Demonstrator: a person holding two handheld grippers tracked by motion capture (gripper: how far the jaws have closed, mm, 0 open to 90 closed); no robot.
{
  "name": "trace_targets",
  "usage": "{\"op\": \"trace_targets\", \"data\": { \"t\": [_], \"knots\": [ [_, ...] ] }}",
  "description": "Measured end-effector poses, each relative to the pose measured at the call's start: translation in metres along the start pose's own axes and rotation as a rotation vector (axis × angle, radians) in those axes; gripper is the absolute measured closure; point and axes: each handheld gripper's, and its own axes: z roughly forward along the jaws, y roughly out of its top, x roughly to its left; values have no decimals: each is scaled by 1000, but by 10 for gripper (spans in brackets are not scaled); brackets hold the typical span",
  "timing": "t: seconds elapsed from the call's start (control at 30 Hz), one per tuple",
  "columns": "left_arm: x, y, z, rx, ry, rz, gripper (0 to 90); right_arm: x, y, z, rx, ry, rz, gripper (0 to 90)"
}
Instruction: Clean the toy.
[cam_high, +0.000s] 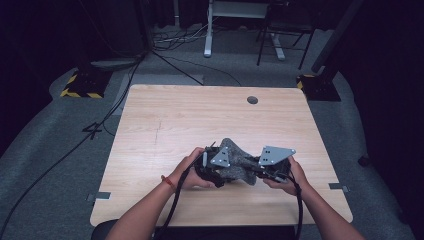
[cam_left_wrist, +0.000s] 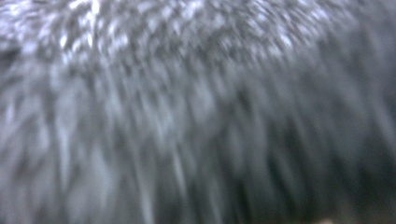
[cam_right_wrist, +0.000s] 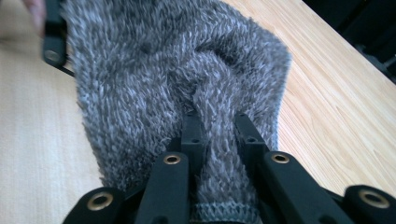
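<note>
Because we pinch a fold of the grey cloth (cam_right_wrist: 187, 79) in each gripper, left (cam_high: 216, 167) and right (cam_high: 267, 167), jaws clamped on fabric, it stays bunched between them on the desk (cam_high: 200, 115), ready for spreading.

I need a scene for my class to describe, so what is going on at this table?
A person at a wooden table works a fuzzy grey cloth with two hand-held tongs. The right tongs are shut on a bunched fold of it. The left tongs are shut at the cloth's other end, where the pile blurs close to the camera. The cloth sits crumpled between both hands.
</note>
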Motion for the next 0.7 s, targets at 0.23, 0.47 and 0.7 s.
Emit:
{"op": "trace_targets", "data": {
  "t": [0.23,0.47,0.7],
  "knots": [
    [-3,0,-8,-29,-7,1,338,-12,-14,-2,46,-48,27,782],
    [-2,0,-1,-18,-11,-5,338,-8,-8,-7,1,-47,29,781],
    [-2,1,0,-24,-10,-7,338,-4,-4,-3,-19,-24,32,780]
  ]
}}
